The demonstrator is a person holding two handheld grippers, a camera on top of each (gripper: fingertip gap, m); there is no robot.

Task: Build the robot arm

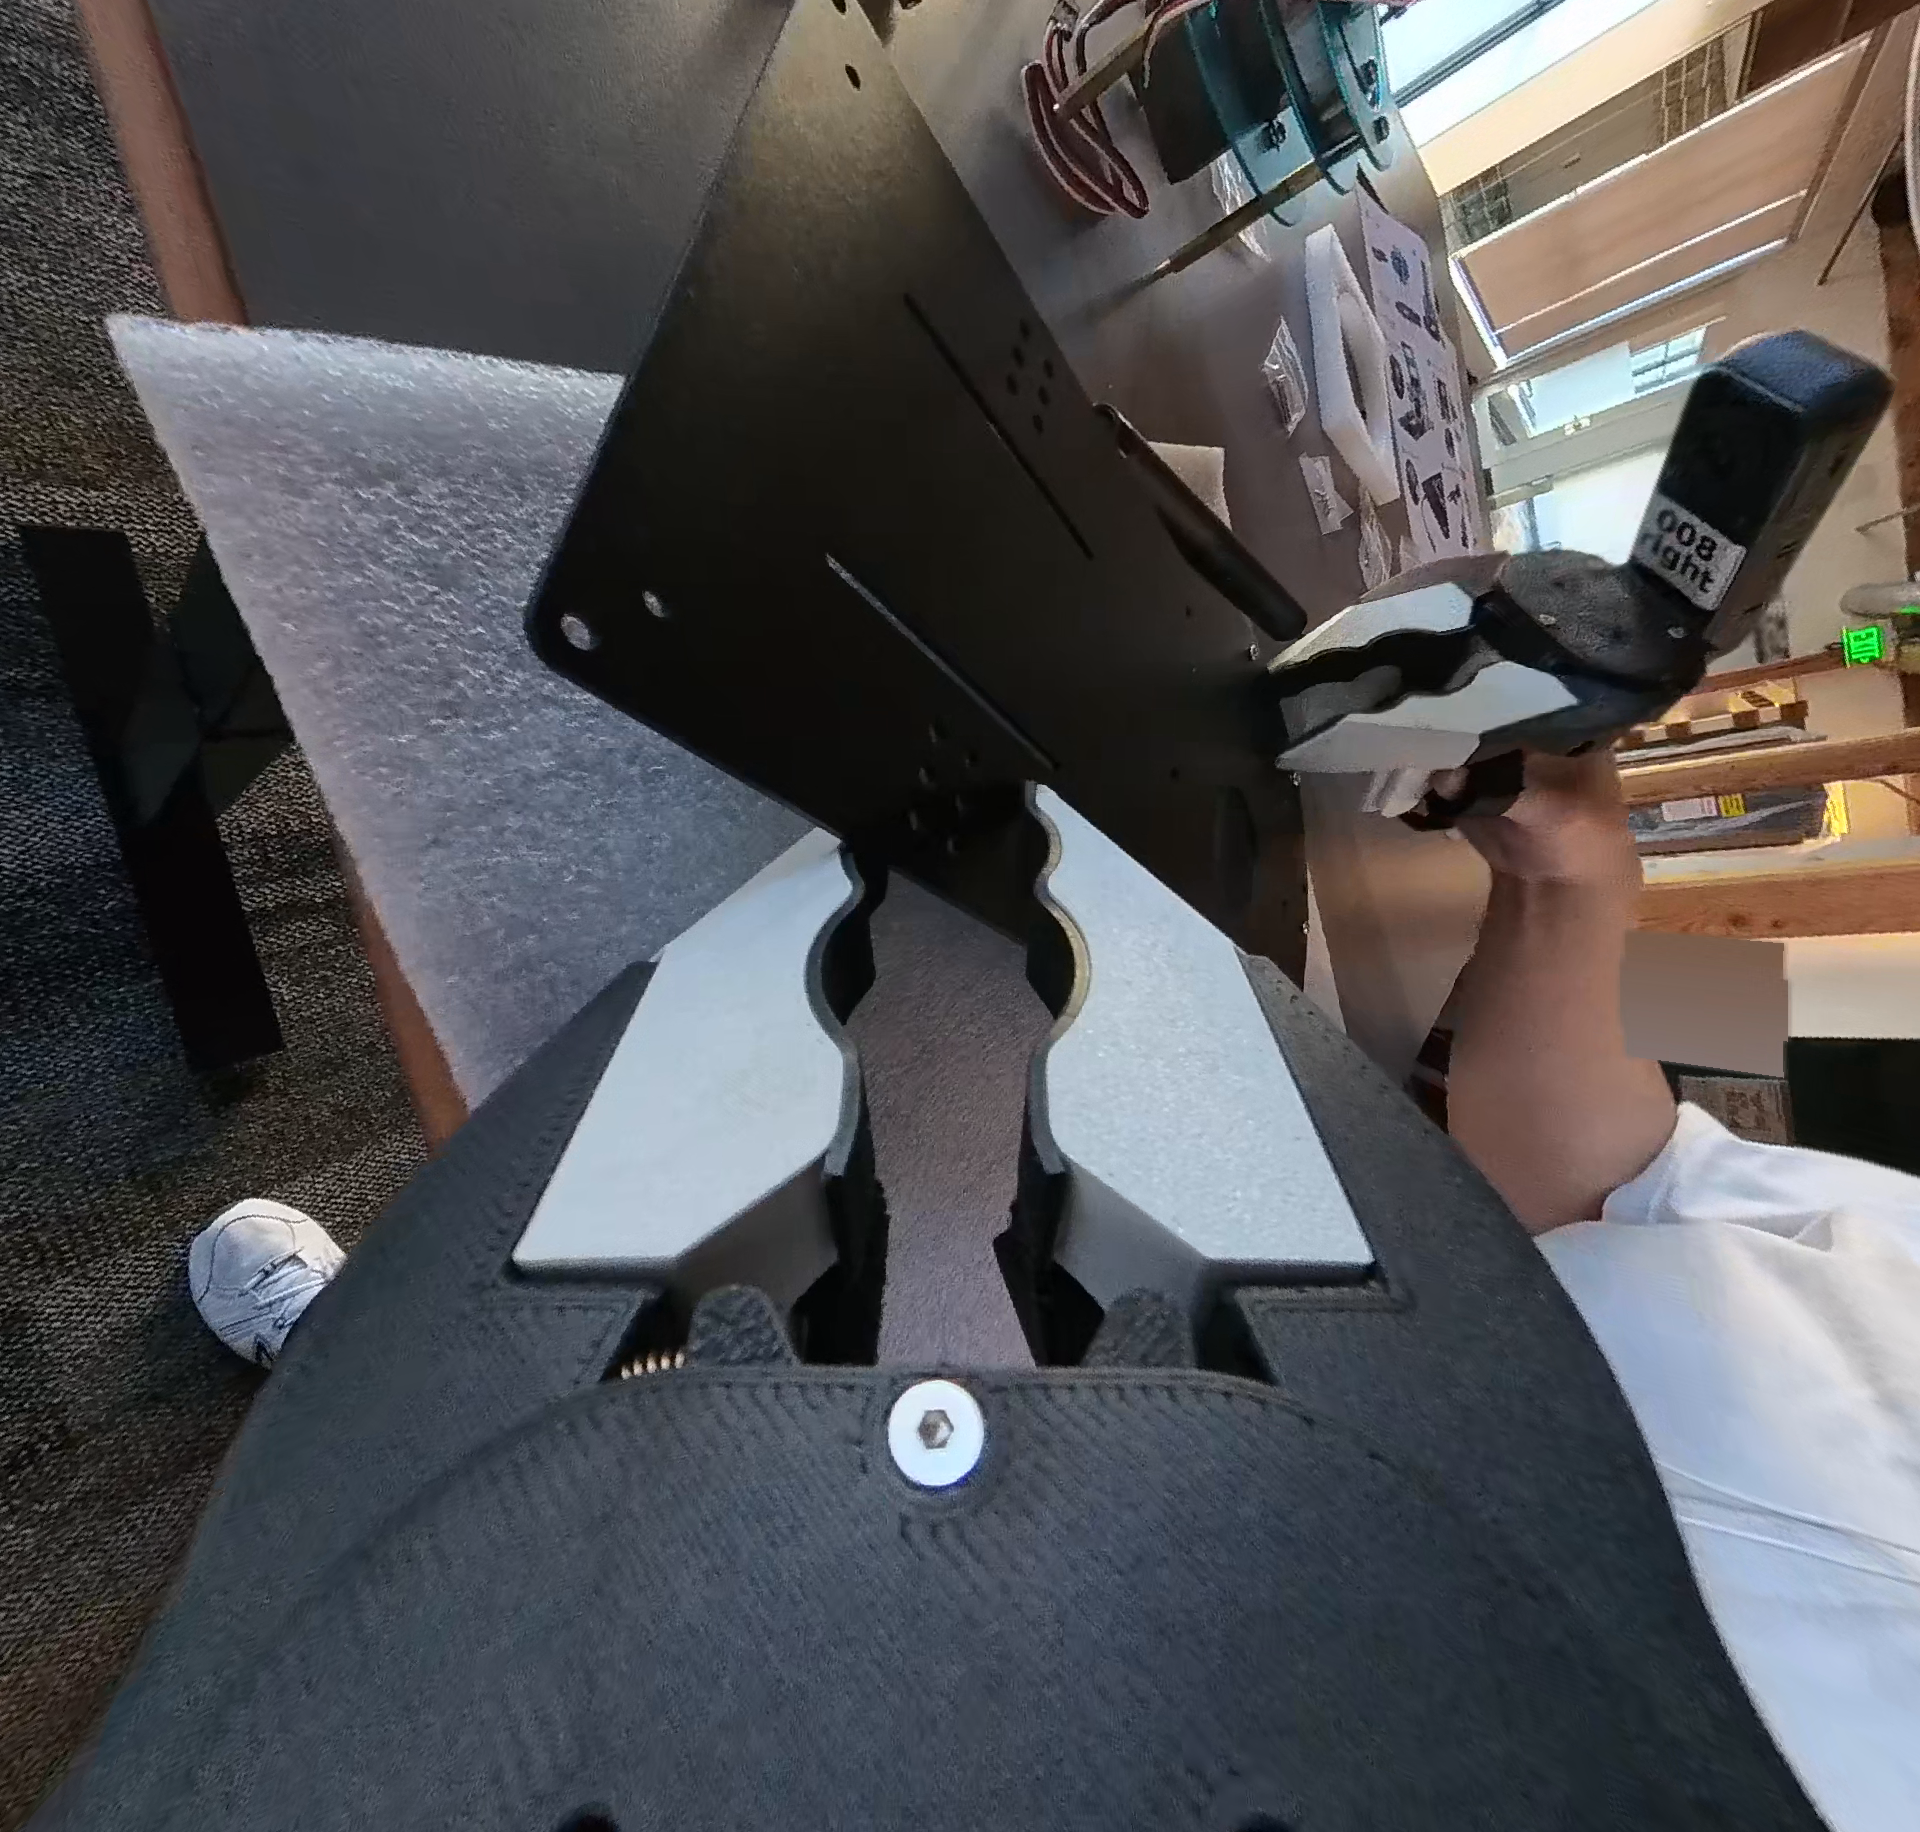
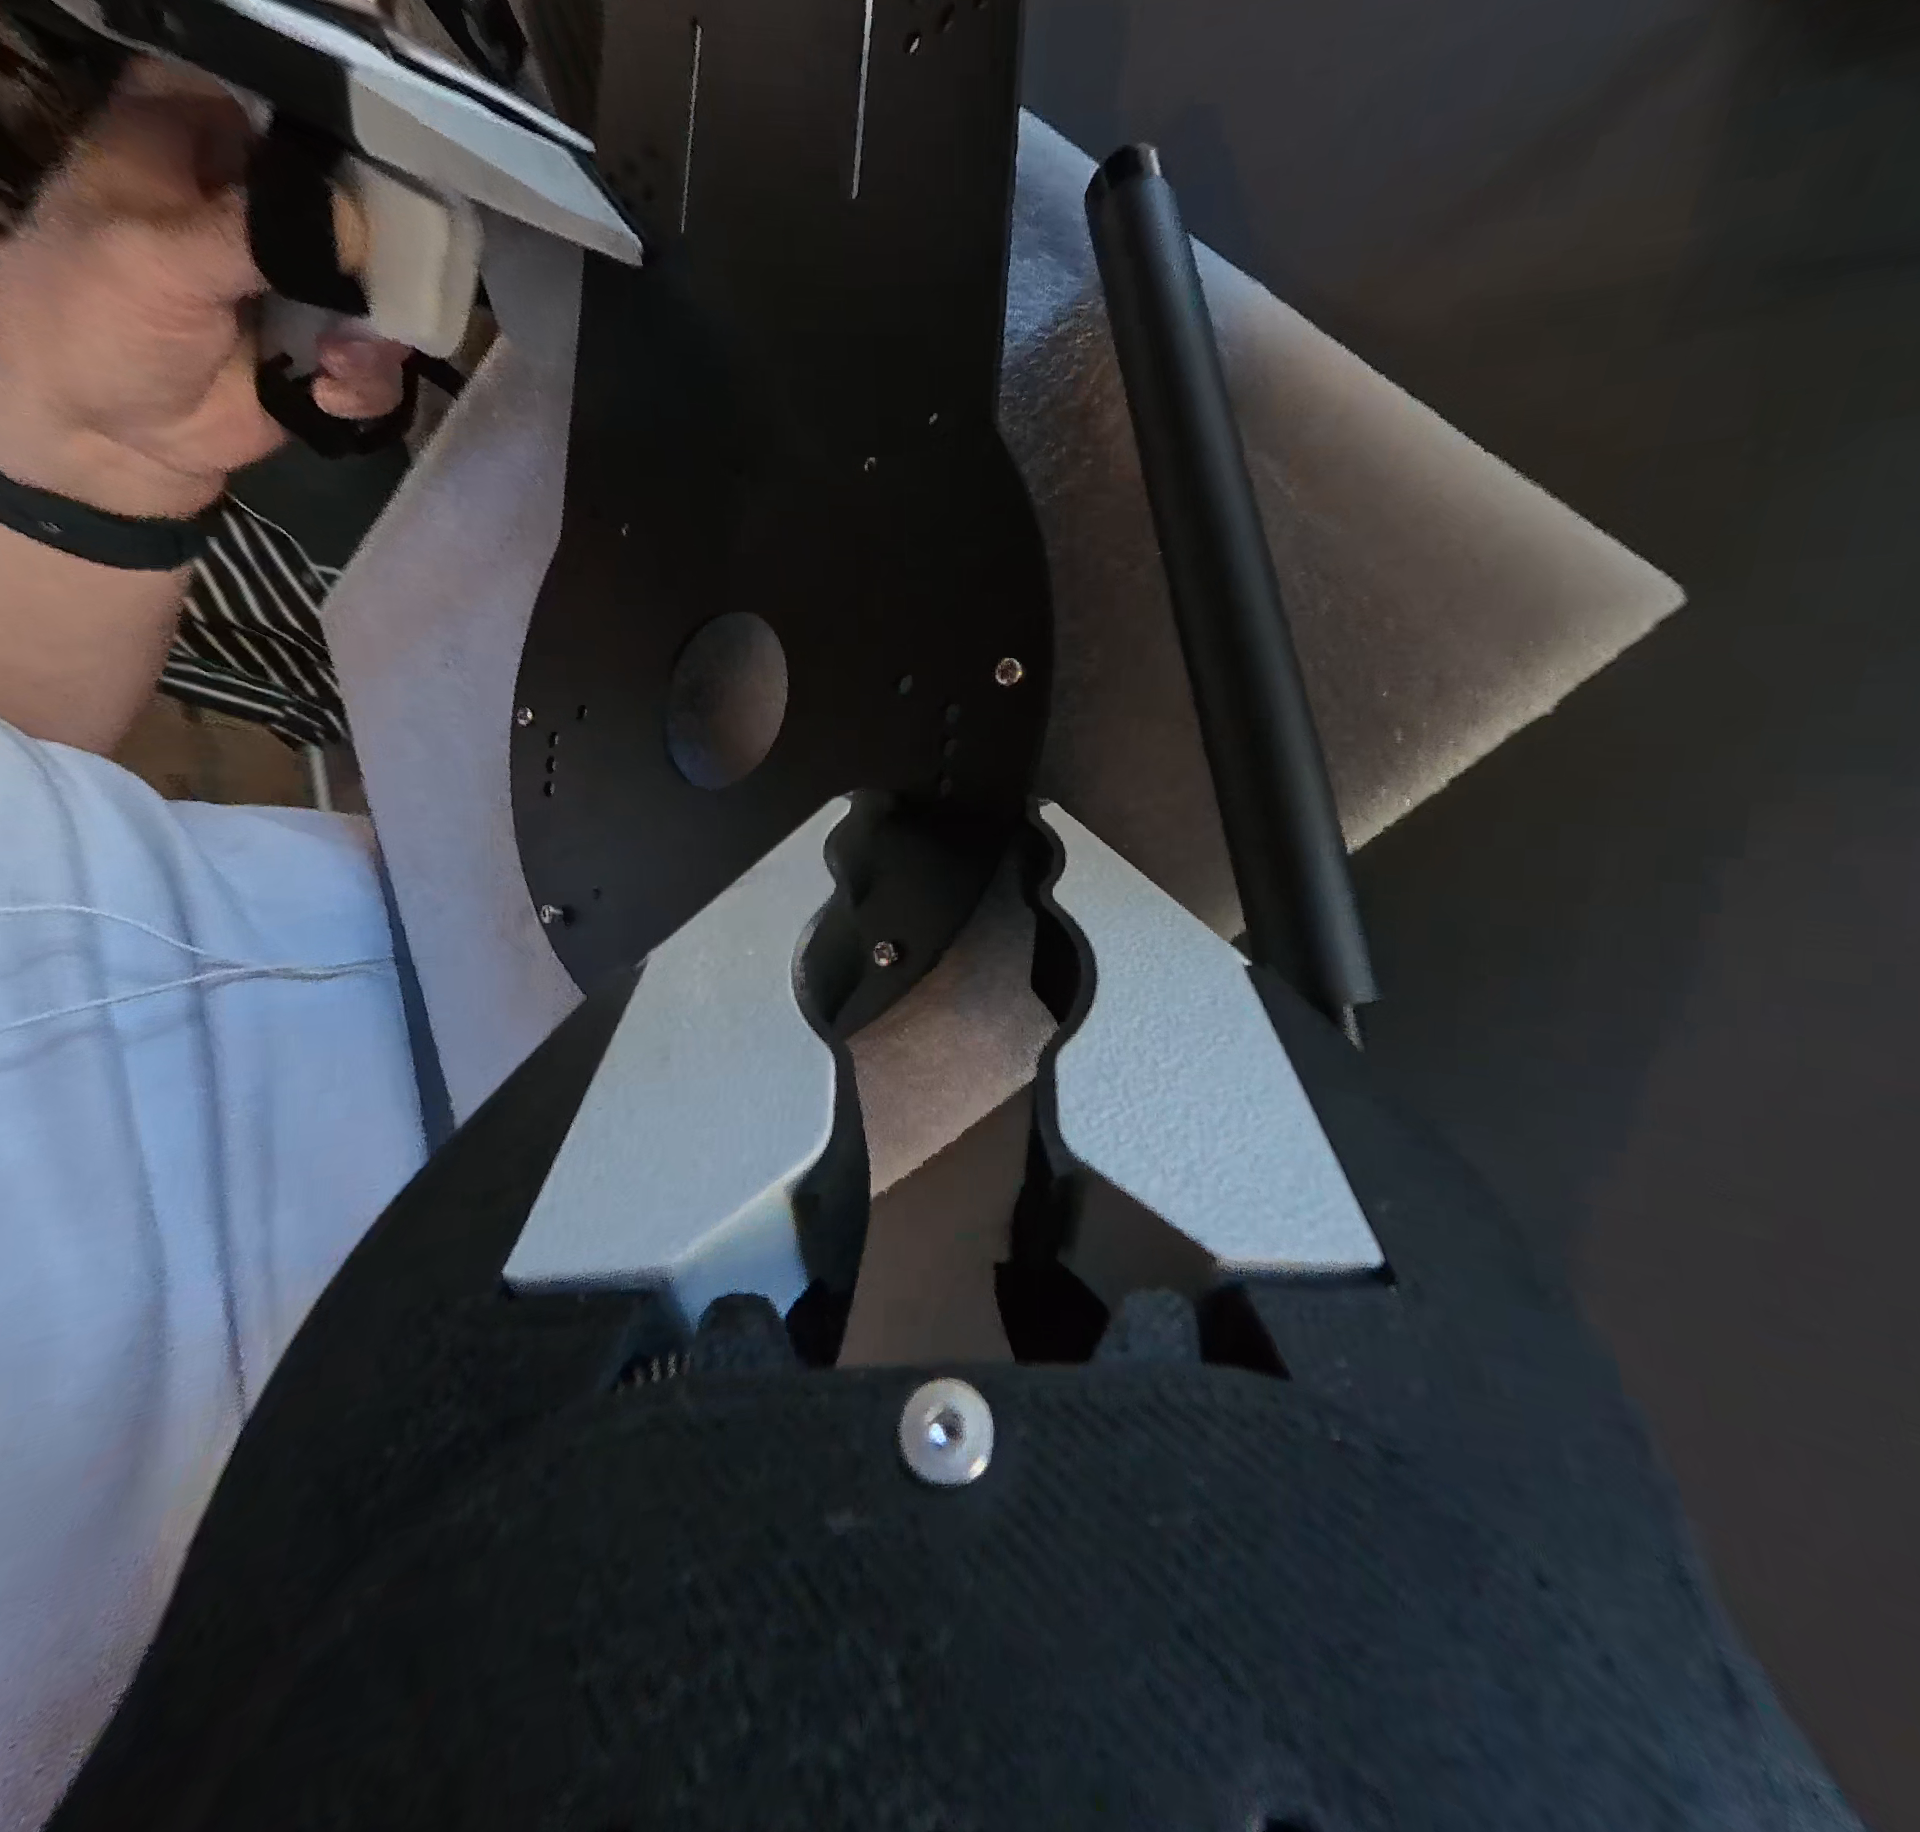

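I hold two grippers and, between them, one black metal plate [image 1: 831, 452] with slots and drilled holes. My left gripper [image 1: 951, 826] is clamped on one edge of the plate, the edge seated between the fingertips. My right gripper [image 2: 940, 826] is clamped on the rounded end of the same plate [image 2: 769, 556], next to its one large round hole. In the left wrist view, the right gripper [image 1: 1309, 702] appears on the plate's far edge, held in my hand [image 1: 1527, 826].

The plate is lifted clear and tilted above one white foam sheet [image 1: 416, 556], which lies on the dark table [image 1: 416, 120]. One black screwdriver [image 2: 1216, 556] lies on the foam sheet [image 2: 1403, 587], just beside the plate and near my right fingertips.

Farther along the table I count one clear-plate assembly with wires [image 1: 1247, 47], one white foam block [image 1: 1351, 380] and one printed sheet [image 1: 1423, 369]. Several small bags lie near the block; their contents are too small to tell.
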